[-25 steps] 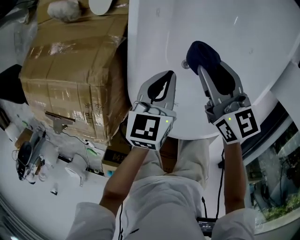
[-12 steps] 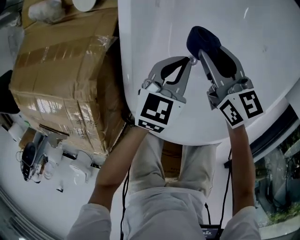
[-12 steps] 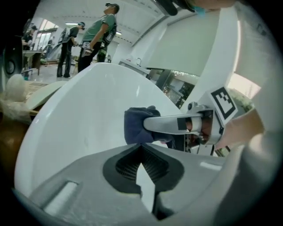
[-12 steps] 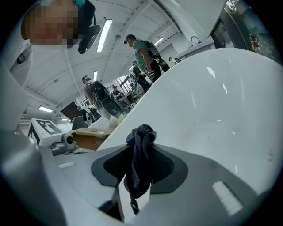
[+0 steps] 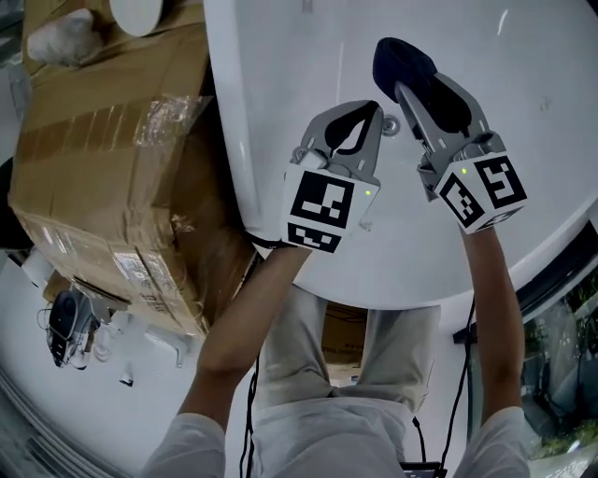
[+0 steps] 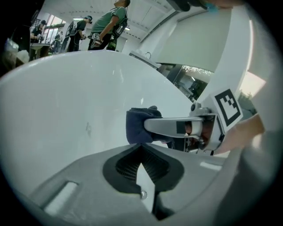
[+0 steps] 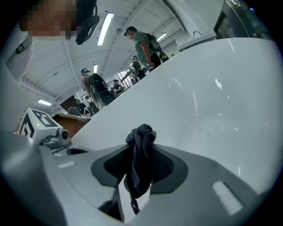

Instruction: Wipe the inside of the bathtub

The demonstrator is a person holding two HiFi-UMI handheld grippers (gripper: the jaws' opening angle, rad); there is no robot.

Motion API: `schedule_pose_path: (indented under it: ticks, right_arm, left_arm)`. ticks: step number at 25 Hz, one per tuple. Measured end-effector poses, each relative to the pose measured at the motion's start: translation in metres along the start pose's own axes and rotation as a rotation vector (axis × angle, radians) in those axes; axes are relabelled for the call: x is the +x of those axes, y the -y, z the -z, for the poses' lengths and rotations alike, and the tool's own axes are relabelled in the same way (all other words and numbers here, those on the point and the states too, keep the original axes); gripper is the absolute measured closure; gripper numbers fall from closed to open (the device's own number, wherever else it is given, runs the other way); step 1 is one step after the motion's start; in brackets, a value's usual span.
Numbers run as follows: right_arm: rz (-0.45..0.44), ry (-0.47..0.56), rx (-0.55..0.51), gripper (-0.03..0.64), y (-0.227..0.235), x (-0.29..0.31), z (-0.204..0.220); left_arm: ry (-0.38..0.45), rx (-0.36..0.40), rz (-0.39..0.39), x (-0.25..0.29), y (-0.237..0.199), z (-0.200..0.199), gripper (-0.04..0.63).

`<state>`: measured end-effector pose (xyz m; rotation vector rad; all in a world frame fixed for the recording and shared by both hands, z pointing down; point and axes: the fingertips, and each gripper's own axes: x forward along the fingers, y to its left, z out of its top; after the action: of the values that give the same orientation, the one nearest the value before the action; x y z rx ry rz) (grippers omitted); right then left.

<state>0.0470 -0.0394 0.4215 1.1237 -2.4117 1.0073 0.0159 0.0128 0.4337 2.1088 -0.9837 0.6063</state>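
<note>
Bathtub [image 5: 533, 84], far and right, with its white inner wall facing 2 grippers. A dark cloth [image 5: 400, 63] is clamped in the right gripper [image 5: 420, 89] and bunched past the tips, presumably so fabric meets the wall first. The left gripper [image 6: 141, 148] is held just left of it, jaws together on nothing.

Large taped cardboard box [image 5: 103, 168] at left, with a white bundle [image 5: 61, 35] and a round white item [image 5: 140, 13] on top. Cabled gear [image 5: 70, 322] on floor below. People [image 7: 143, 44] standing in background.
</note>
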Motion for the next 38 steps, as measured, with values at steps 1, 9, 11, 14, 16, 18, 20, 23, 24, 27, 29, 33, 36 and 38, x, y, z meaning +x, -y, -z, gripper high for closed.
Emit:
schedule_pose_path:
  ticks: [1,9,11,14,16,18,20,23,24,27,29,33,36,38]
  right_arm:
    - [0.002,0.001,0.004,0.492,0.006,0.008,0.004]
    - [-0.011,-0.049,0.134,0.495,0.04,0.067,0.057]
    - [-0.019,-0.051,0.183,0.495,0.049,0.081,0.066]
    - [-0.018,-0.063,0.214,0.495,0.06,0.096,0.082]
    - [-0.013,-0.078,0.213,0.495,0.066,0.104,0.091]
    - [-0.009,-0.088,0.216,0.495,0.073,0.113,0.1]
    - [-0.002,-0.094,0.217,0.495,0.079,0.119,0.108]
    - [0.012,-0.1,0.215,0.495,0.088,0.129,0.118]
    - [0.013,-0.099,0.217,0.495,0.09,0.134,0.12]
    - [0.008,-0.09,0.18,0.495,0.093,0.15,0.121]
    - [0.006,-0.083,0.12,0.495,0.092,0.157,0.118]
    - [-0.076,-0.007,0.042,0.495,0.078,0.167,0.081]
    - [-0.136,0.062,-0.1,0.495,0.056,0.162,0.036]
    - [-0.171,0.116,-0.175,0.495,0.037,0.149,0.005]
  left_arm:
    - [0.003,-0.003,-0.015,0.005,-0.005,0.002,0.596]
    - [-0.005,-0.041,-0.078,0.028,-0.037,0.028,0.597]
    - [-0.012,-0.058,-0.112,0.032,-0.048,0.038,0.596]
    - [-0.022,-0.078,-0.121,0.039,-0.057,0.053,0.597]
    - [-0.027,-0.078,-0.106,0.044,-0.06,0.061,0.596]
    - [-0.037,-0.069,-0.089,0.048,-0.061,0.067,0.595]
    - [-0.046,-0.066,-0.075,0.05,-0.059,0.07,0.595]
    - [-0.029,-0.088,-0.075,0.052,-0.058,0.07,0.595]
    - [-0.024,-0.094,-0.079,0.053,-0.058,0.07,0.595]
    - [-0.027,-0.093,-0.079,0.056,-0.056,0.073,0.595]
    - [-0.03,-0.082,-0.072,0.057,-0.051,0.075,0.595]
    - [-0.022,-0.073,-0.081,0.054,-0.053,0.073,0.595]
    - [-0.022,-0.075,-0.089,0.05,-0.053,0.07,0.595]
    - [-0.01,-0.1,-0.103,0.044,-0.054,0.065,0.595]
